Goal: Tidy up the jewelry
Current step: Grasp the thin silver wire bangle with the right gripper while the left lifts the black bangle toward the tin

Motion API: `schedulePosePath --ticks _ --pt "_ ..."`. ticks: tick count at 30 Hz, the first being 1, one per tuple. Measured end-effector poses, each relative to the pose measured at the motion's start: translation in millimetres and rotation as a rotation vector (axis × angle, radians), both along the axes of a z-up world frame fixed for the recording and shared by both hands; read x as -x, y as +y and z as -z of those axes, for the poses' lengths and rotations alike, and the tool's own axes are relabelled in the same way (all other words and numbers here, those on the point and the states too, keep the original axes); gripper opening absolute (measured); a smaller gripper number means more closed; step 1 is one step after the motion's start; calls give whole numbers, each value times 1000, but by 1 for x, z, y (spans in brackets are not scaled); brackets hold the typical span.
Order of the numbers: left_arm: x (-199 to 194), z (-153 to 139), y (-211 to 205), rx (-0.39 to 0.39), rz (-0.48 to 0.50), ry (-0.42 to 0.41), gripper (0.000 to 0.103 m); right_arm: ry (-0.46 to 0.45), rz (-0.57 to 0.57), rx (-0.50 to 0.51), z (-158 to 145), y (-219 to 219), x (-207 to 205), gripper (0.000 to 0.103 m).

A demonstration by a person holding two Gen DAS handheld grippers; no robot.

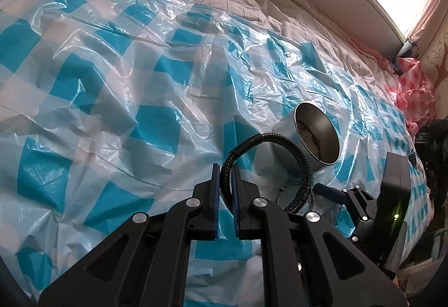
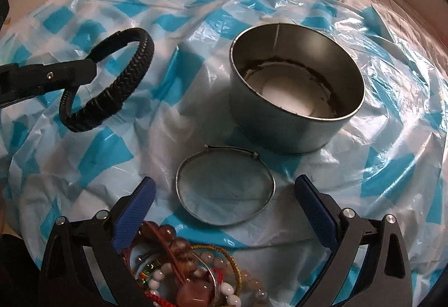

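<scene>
Left hand-held gripper (image 1: 224, 181) clenched on black braided leather bracelet (image 1: 268, 164); right hand-held gripper (image 2: 224, 206) released above thin silver metal bangle (image 2: 225, 188).

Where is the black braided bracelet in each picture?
Left wrist view: the black braided bracelet sits low, right of centre, pinched in the left hand-held gripper.
Right wrist view: it hangs at the left edge, lifted off the sheet, held by that gripper.
Shared landmark: the round metal tin, just right of the bracelet in both views.
</scene>
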State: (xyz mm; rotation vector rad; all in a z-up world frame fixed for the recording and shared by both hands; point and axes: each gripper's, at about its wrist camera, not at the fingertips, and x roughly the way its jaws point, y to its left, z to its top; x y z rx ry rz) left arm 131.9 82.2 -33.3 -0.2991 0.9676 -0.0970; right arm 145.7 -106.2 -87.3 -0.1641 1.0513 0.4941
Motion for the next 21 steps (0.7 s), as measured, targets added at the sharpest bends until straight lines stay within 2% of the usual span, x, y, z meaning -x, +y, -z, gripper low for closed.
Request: schedulePosePath --ticks 1,6,13,16,21 --pt "0 0 0 0 5 0 7 -4 9 -11 -2 -4 1 65" --pt "1 -2 -11 -11 23 -2 7 -27 52 -82 -13 -28 11 65" --pt "-3 -8 -32 -28 56 -28 7 -195 150 -135 -49 -58 36 65" --pt "-9 -13 -48 -69 67 -49 7 -282 206 -154 -66 -74 38 65" --pt "-26 -11 -69 -93 77 -56 7 -362 259 -174 -87 -95 37 65"
